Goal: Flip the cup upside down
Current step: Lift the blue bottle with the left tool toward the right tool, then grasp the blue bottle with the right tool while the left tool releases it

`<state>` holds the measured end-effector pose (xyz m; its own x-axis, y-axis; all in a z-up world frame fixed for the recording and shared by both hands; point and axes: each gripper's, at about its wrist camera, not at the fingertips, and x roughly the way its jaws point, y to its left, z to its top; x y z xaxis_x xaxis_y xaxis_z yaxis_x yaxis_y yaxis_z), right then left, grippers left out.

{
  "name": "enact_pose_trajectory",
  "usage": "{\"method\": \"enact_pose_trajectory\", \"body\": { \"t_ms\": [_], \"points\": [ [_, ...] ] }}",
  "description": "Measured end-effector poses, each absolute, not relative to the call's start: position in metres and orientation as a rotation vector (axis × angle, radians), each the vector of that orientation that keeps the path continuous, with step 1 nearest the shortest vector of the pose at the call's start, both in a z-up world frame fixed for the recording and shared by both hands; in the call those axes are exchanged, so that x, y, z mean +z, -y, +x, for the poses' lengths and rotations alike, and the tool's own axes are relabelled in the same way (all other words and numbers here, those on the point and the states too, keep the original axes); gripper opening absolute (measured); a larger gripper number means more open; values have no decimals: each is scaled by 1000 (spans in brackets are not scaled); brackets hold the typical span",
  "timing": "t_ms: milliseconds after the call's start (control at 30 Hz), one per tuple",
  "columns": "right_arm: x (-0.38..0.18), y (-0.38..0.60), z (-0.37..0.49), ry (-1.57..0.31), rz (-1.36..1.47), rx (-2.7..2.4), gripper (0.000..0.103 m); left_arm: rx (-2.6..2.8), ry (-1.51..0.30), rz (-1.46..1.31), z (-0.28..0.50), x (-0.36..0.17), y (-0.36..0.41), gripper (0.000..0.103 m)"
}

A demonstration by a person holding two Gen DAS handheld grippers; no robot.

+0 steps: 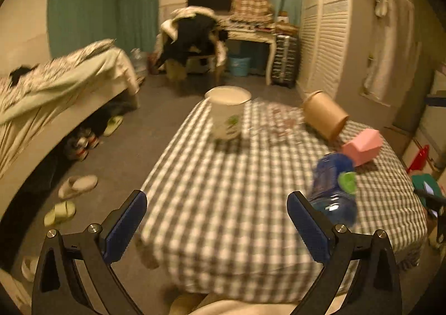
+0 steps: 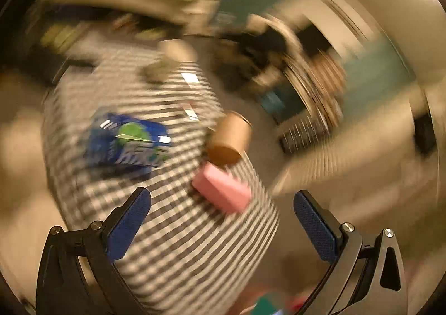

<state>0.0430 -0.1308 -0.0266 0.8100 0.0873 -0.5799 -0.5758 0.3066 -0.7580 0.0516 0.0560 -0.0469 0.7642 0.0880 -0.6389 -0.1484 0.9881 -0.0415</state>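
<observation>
A white paper cup (image 1: pixel 227 115) with a green print stands upright at the far left corner of the checked table (image 1: pixel 223 192). A brown paper cup (image 1: pixel 324 114) sits tilted at the far right; in the blurred right wrist view that brown cup (image 2: pixel 230 139) shows mid-frame. My left gripper (image 1: pixel 217 220) is open above the table's near end, well short of both cups, nothing between its fingers. My right gripper (image 2: pixel 223 220) is open too, over the table's edge near a pink block (image 2: pixel 223 192).
A pink block (image 1: pixel 362 147) and a blue packet (image 1: pixel 334 189) lie on the table's right side. A bed (image 1: pixel 55 86) stands left, with slippers (image 1: pixel 78 185) on the floor. Beyond the table are a chair (image 1: pixel 192 44), a desk and a wardrobe (image 1: pixel 326 36).
</observation>
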Motion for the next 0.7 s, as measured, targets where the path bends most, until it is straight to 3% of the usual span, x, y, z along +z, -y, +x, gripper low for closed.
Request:
{"method": "enact_pose_trajectory", "body": {
  "t_ms": [300, 700],
  "points": [
    [-82, 59, 60, -499, -1575, 763, 103, 203, -799, -137, 56, -90, -98, 103],
    [-121, 28, 79, -525, -1704, 902, 98, 204, -844, -168, 77, -109, -111, 103]
  ]
}}
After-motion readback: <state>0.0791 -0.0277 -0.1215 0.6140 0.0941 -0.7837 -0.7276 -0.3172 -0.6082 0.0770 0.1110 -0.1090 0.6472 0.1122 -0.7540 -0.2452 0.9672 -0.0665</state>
